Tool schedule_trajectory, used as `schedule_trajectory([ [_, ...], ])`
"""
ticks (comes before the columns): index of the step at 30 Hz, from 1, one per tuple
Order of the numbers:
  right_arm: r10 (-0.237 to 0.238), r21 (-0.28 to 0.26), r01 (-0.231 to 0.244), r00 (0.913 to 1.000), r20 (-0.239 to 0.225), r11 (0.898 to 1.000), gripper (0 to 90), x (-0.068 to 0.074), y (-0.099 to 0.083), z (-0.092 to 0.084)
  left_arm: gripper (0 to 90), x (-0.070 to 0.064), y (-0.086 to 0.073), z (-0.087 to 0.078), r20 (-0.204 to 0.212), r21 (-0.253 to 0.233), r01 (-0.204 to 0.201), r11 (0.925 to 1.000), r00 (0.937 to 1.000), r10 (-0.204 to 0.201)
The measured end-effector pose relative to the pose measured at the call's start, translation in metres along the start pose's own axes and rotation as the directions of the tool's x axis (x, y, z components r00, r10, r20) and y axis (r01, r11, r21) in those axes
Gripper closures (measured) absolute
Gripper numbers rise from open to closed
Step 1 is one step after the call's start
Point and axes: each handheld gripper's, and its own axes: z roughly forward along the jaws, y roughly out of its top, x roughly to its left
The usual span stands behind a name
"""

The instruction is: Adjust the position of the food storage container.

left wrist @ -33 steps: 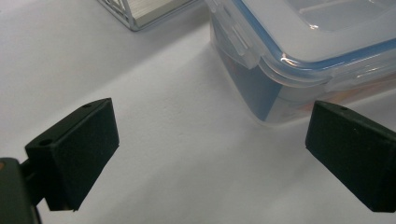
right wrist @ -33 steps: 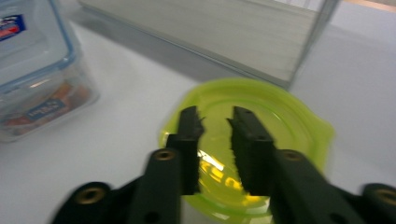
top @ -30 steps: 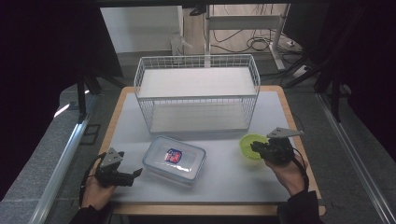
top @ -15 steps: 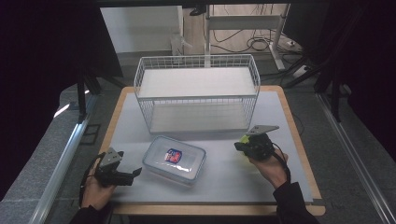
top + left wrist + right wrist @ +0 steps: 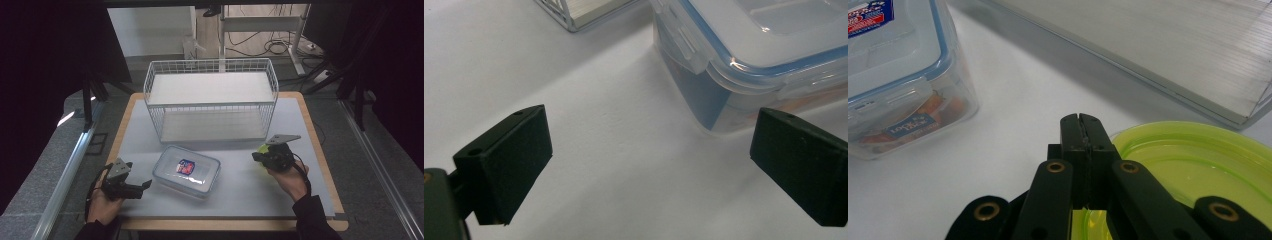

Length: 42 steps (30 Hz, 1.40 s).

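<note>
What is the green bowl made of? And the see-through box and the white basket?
The green bowl looks like glossy, see-through plastic: light shines off its rim. The box seems clear hard plastic, since its contents show through, with a blue seal under the lid. The basket looks like thin metal wire coated white, though the coating is a guess.

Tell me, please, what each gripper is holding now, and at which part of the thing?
The right gripper is shut on the rim of the green plastic bowl, at its near edge. The left gripper holds nothing; its jaws stand open beside the clear lidded container.
</note>
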Motion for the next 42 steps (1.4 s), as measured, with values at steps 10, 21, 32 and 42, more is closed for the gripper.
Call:
schedule_trajectory([
  [10, -0.035, 0.054, 0.035, 0.9994, -0.003, 0.998, 90.0, 0.006, -0.002, 0.009, 3.4, 0.0, 0.0, 0.001, -0.002, 0.004, -0.003, 1.0, 1.0, 0.003],
  [21, 0.005, 0.044, -0.007, 0.9988, 0.049, 0.999, 90.0, -0.009, -0.006, 0.001, 3.4, -0.001, 0.0, 0.001, -0.002, 0.009, -0.008, 0.9999, 1.0, 0.008],
  [32, 0.072, 0.016, -0.074, 0.9922, 0.102, 0.997, 90.0, -0.033, -0.015, -0.013, 3.5, -0.002, 0.001, 0.001, 0.004, 0.018, -0.003, 0.9998, 1.0, 0.003],
  [42, 0.074, -0.013, -0.073, 0.9893, 0.126, 0.997, 90.0, -0.036, -0.016, -0.021, 3.2, -0.003, 0.001, 0.001, 0.007, 0.021, 0.0, 0.9998, 1.0, 0.0],
])
